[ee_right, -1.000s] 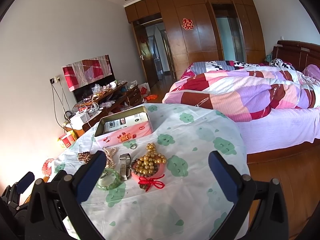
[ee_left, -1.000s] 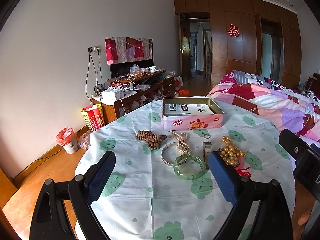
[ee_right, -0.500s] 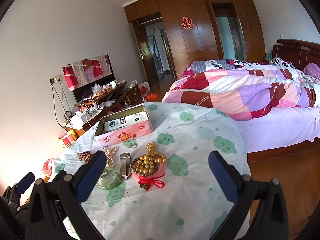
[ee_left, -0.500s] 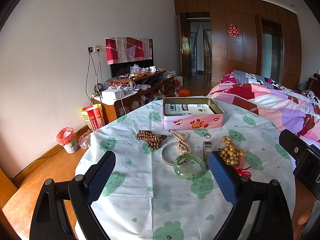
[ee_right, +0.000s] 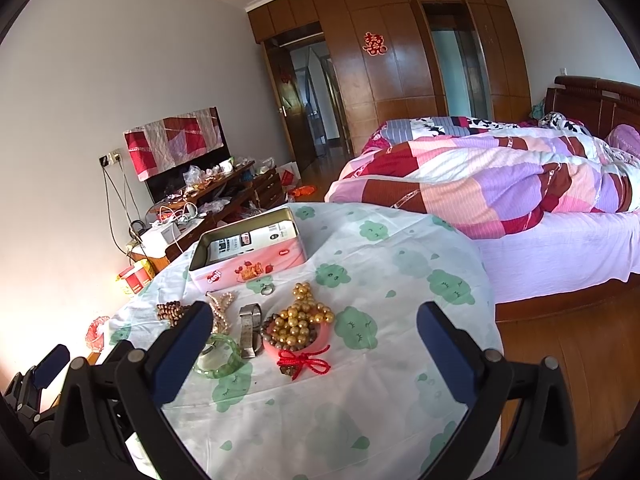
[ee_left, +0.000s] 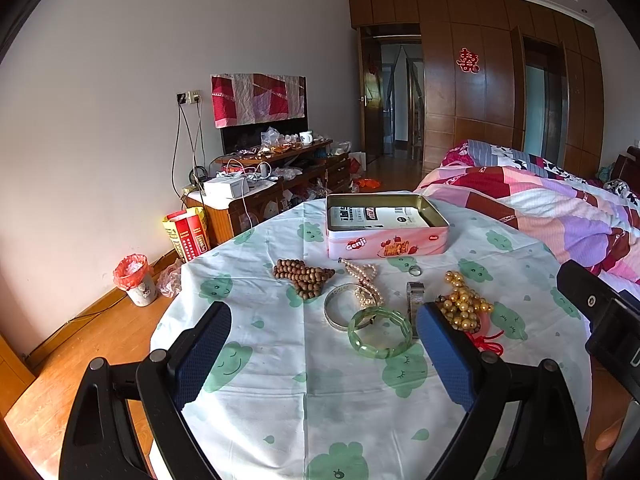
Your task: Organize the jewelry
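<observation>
An open pink tin [ee_left: 386, 240] stands at the far side of the round table; it also shows in the right wrist view [ee_right: 248, 258]. In front of it lie brown wooden beads [ee_left: 303, 276], a pearl string [ee_left: 365, 282], a silver bangle [ee_left: 340, 307], a green jade bangle [ee_left: 379, 332], a metal watch band [ee_left: 415, 294], a small ring [ee_left: 415, 269] and gold beads [ee_left: 464, 304] with a red cord [ee_right: 304, 362]. My left gripper [ee_left: 323, 350] is open and empty, just short of the bangles. My right gripper [ee_right: 315, 354] is open and empty above the gold beads [ee_right: 300, 322].
The table wears a white cloth with green prints [ee_left: 280, 420]. A bed with a pink quilt [ee_right: 500, 176] stands to the right. A cluttered TV stand [ee_left: 264, 184] and a small bin [ee_left: 134, 280] are at the left wall.
</observation>
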Demonstrator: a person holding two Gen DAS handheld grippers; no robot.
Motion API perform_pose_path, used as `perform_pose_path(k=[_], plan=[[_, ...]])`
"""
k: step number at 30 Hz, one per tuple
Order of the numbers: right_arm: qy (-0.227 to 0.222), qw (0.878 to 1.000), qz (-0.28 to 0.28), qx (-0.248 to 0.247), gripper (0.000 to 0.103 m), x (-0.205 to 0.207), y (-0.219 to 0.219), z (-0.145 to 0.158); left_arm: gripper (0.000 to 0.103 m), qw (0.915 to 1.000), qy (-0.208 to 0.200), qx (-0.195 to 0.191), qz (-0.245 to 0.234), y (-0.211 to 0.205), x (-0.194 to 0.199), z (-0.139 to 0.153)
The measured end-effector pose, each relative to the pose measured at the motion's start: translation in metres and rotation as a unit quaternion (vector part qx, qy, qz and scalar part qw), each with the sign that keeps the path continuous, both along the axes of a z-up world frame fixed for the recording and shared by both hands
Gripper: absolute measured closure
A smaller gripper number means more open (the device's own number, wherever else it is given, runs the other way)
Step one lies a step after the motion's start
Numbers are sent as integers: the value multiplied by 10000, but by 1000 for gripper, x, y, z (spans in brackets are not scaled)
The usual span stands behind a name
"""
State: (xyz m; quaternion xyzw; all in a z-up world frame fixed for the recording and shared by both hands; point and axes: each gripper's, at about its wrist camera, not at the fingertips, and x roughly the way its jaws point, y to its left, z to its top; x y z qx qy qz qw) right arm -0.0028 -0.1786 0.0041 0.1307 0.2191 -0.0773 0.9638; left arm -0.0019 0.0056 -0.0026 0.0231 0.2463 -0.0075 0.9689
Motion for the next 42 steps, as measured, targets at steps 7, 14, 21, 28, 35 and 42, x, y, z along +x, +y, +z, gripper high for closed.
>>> perform_pose_path(k=[7,14,21,28,35,42], plan=[[-7,10000,2,-3,0,0,1,-2,9,10000,9,3,-5,0,0,-1],[-4,10000,3,11,0,0,0,-2,9,10000,18,2,9,1,0,-3],[-21,10000,17,-6,0,0,-1,-1,9,10000,93,13,25,4,3,-9],[7,9998,-181,-23,8,2,-9,-9,9,9979,572,-308,-45,30,25,-29],[497,9988,11,-43,45,25,-16,-28,18,9917,980,-748,-357,40,49,-49],[809,9965,187,-4,48,44,-25,-46,48,9749,1747,-1034,-916,17,89,-70]])
